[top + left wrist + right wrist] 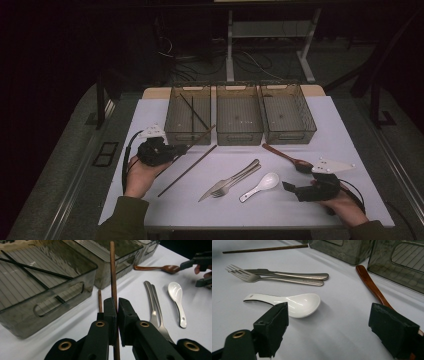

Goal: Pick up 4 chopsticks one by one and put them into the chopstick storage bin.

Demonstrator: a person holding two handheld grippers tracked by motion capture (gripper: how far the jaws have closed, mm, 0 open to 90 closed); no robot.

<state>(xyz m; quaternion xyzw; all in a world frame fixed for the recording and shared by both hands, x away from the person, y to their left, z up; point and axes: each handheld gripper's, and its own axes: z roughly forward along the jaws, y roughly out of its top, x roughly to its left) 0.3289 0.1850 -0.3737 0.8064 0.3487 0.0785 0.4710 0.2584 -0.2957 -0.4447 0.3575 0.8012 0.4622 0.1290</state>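
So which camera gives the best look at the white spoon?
The right gripper view: the white spoon lies close, bowl and handle sharp. The left gripper view shows it whole but farther off; the high view shows it small, beside the fork.

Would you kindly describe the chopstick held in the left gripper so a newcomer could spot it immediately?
Start at the three smoky plastic bins at the back of the white table and take the left bin. In front of its near corner, the left gripper is shut on a brown wooden chopstick. Its matching twin lies flat on the table, and two black chopsticks sit inside the bin; this one alone is lifted.
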